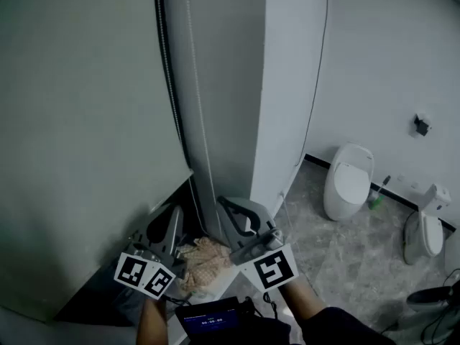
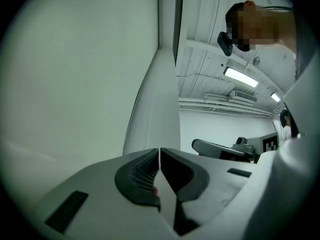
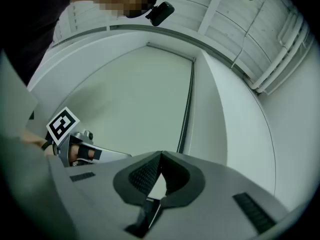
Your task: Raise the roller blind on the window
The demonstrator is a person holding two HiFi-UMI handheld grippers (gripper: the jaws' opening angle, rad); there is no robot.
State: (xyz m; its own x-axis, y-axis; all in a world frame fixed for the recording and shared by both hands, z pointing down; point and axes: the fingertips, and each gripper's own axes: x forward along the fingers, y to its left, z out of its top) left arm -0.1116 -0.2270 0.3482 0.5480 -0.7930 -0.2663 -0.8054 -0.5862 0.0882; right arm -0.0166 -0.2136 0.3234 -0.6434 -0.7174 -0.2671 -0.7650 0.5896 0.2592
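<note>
The pale grey-green roller blind (image 1: pixel 79 121) fills the left of the head view and hangs low over the window. Its thin bead cord (image 1: pixel 203 121) runs down beside the white frame. My right gripper (image 1: pixel 224 204) sits on that cord; in the right gripper view its jaws (image 3: pixel 160 156) are shut and the beaded cord (image 3: pixel 151 218) passes between them. My left gripper (image 1: pixel 175 214) is just left of the cord, below the blind's bottom edge. Its jaws (image 2: pixel 159 154) are pressed together, and I cannot tell whether a cord is between them.
A white wall column (image 1: pixel 287 85) stands right of the window. On the stone floor are two white toilet-like fixtures (image 1: pixel 348 182) (image 1: pixel 424 232) and a green bottle (image 1: pixel 376 200). A patterned cloth (image 1: pixel 205 261) and a small screen device (image 1: pixel 212 315) lie below the grippers.
</note>
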